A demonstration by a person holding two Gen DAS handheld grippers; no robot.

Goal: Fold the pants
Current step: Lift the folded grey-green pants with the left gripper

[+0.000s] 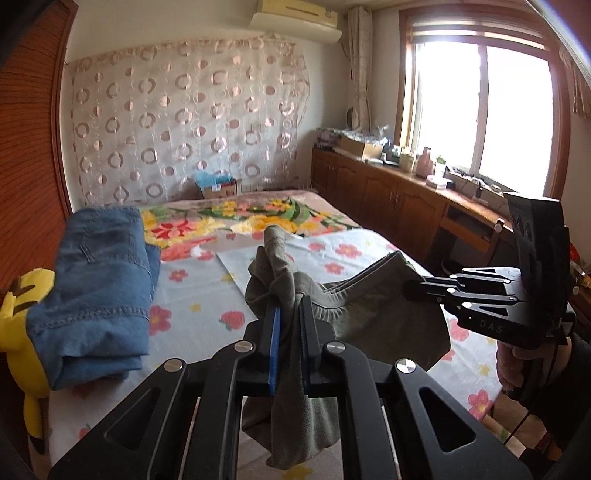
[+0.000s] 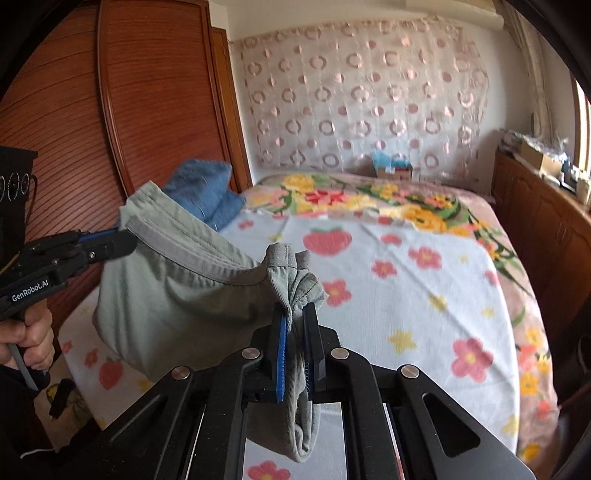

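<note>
Surface: a bed covered by a pale sheet printed with flowers and strawberries, with a floral blanket across its far end. Behind it hangs a sheer curtain patterned with rings. A slatted wooden wardrobe stands along one side of the bed; low wooden cabinets run under a bright window on the other. An air conditioner is mounted high on the wall.

Containers: a cardboard box at the head of the bed holds light blue material, not identifiable. A second cardboard box sits on the cabinet top among small clutter.

Folded blue jeans lie on the bed by the wardrobe, against a yellow plush toy.

Grey-green pants are held above the sheet, waistband slung between both tools. The left hand-held gripper is clamped tight on bunched waistband fabric. The right hand-held gripper is likewise closed on the opposite end.
</note>
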